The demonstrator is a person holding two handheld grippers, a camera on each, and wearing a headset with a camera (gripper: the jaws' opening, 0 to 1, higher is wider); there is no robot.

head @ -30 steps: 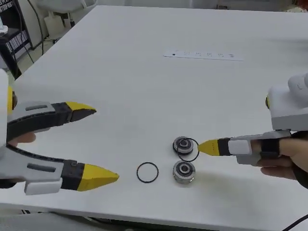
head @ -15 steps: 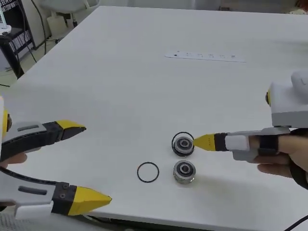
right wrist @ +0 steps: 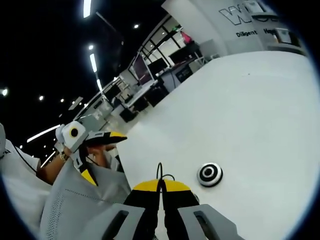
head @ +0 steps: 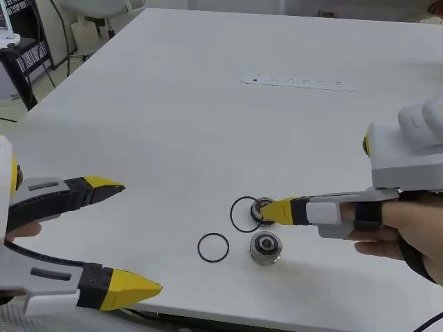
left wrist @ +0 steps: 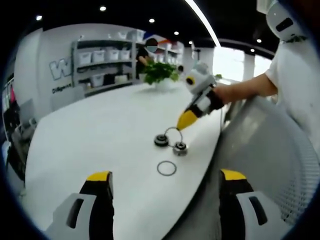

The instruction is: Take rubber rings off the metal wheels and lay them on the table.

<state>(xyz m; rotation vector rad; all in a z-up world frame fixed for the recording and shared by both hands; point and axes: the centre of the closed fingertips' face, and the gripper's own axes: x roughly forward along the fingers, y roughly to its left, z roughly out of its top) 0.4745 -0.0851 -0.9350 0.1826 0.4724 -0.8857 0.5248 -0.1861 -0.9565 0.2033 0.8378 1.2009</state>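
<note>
Two wheels sat close to the near edge of the table, the far wheel and the near wheel just beside each other. The right gripper reached in from the right, its jaws pressed together on the held ring. In its own view that thin black loop ran straight up between the yellow tips. The held ring stood out to the left of the far wheel, and its right side overlapped the wheel. Whether it was fully clear I could not tell. The loose ring lay flat on the table, left of the near wheel and apart from it. The left gripper hovered well off to the left with jaws wide apart and nothing between them, its lower jaw out by the near edge. Beyond the wheels the white top ran broad and bare up to a pale strip far back.
</note>
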